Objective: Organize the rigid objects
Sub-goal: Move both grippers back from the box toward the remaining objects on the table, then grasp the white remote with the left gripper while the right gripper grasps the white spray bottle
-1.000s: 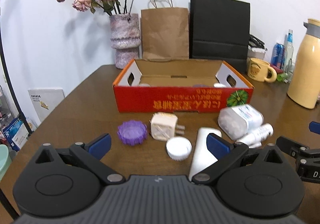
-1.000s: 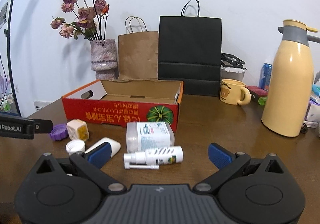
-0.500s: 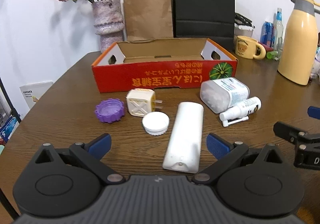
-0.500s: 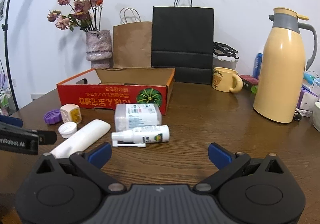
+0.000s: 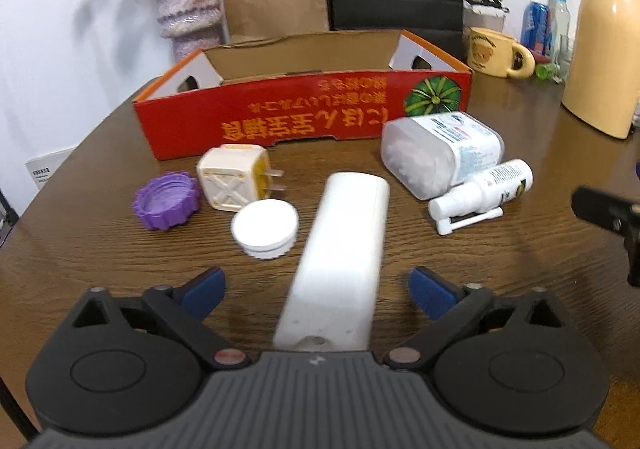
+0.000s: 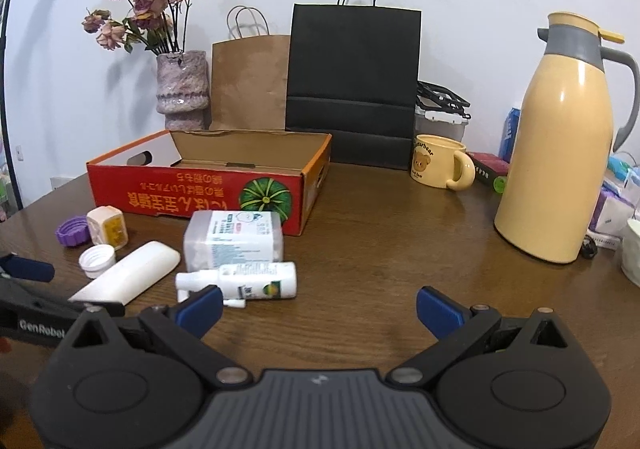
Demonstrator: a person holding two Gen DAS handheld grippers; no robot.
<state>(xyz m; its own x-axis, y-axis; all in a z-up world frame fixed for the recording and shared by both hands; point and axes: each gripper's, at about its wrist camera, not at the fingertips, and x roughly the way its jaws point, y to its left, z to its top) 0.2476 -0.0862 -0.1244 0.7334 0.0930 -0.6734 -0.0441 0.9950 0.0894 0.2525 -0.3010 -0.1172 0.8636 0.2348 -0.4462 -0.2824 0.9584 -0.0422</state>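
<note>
We've got our left gripper (image 5: 316, 289) straddling the near end of the long white plastic bar (image 5: 340, 261), jaws closing but pads not touching it yet, so it can go into the red cardboard box (image 5: 304, 117) ahead, while our right gripper (image 6: 318, 309) hangs wide open and empty.

My left gripper (image 5: 316, 289) and right gripper (image 6: 318, 307) are matte black with ribbed grey housings behind blue-padded fingers (image 6: 200, 309), silver pivot screws, round side discs, and white "GenRobot" lettering on one arm
</note>
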